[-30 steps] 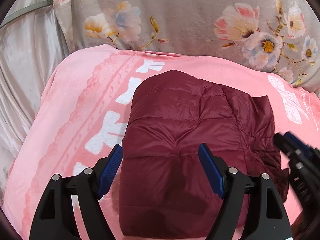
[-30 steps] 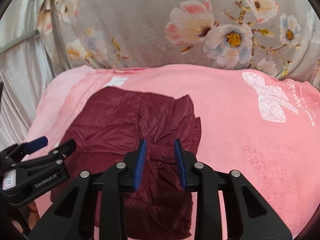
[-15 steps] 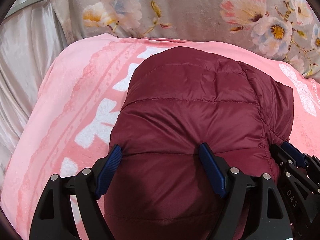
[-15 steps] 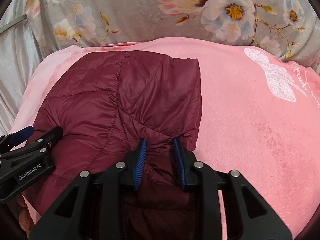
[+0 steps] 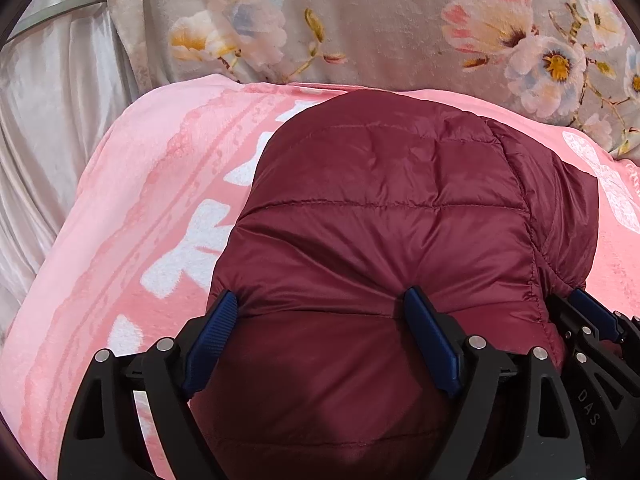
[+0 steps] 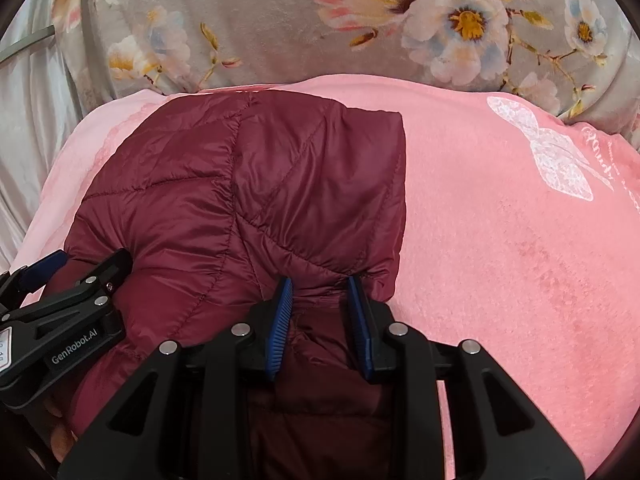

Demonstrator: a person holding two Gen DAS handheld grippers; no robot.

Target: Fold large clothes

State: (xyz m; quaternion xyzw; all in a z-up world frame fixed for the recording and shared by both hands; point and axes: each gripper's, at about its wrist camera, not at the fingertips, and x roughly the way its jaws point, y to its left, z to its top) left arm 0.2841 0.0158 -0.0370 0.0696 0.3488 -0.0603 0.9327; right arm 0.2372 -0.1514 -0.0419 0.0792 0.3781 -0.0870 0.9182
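The jacket (image 5: 380,240) lies on the blanket (image 5: 152,216), toward its left side — open blanket (image 6: 500,240) stretches to its right. Behind the blanket lies the quilt (image 5: 380,32); a curtain (image 5: 48,120) hangs at far left. The left gripper (image 5: 320,340) straddles the jacket's near part, the right gripper (image 6: 320,312) beside it at the jacket's right edge.

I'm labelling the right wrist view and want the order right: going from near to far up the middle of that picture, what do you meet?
Right gripper → maroon quilted jacket → pink blanket behind it → grey floral blanket at the far edge.
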